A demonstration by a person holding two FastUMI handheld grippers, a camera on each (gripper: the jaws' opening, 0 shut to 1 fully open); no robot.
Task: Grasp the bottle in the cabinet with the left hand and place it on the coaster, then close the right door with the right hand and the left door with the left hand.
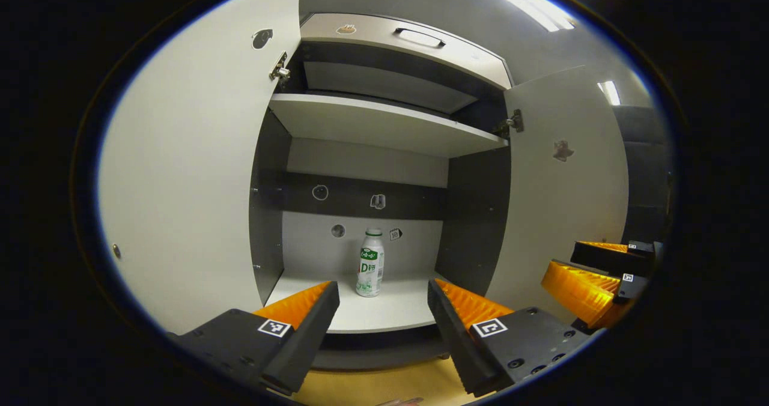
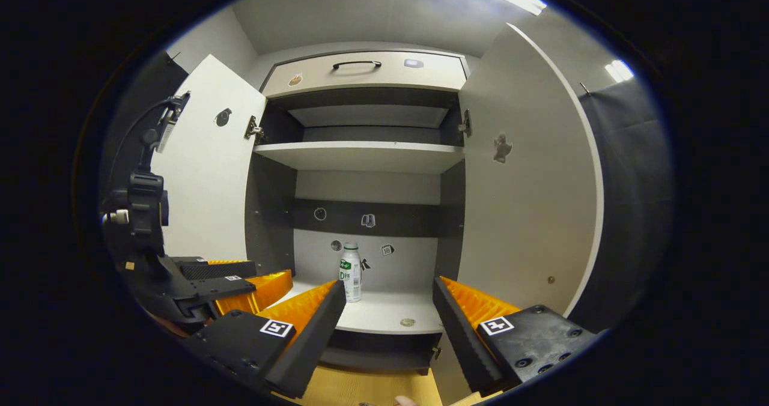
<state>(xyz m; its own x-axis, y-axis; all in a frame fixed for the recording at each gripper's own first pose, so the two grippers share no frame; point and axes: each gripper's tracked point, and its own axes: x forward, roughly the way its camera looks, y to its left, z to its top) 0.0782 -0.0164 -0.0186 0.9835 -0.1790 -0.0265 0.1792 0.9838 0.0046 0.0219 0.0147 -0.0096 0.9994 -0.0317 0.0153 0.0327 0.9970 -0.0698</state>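
A small white bottle (image 1: 370, 263) with a green label stands upright on the lower shelf (image 1: 390, 310) of the open cabinet, toward the back. My left gripper (image 1: 383, 284) is open in front of the shelf edge, short of the bottle, which shows between its fingers. In the right gripper view the bottle (image 2: 351, 272) stands left of centre. My right gripper (image 2: 389, 283) is open with nothing in it, in front of the cabinet. The left door (image 1: 192, 172) and right door (image 1: 559, 196) both stand wide open. The left gripper (image 2: 270, 274) shows lower left; the right gripper (image 1: 562, 266) shows lower right.
An upper shelf (image 2: 360, 154) is bare, and a drawer front with a dark handle (image 2: 357, 65) sits above it. A small round thing (image 2: 408, 322) lies near the lower shelf's front edge. A wooden surface (image 1: 384, 385) lies below the cabinet. Dark cloth wall (image 2: 625, 202) stands to the right.
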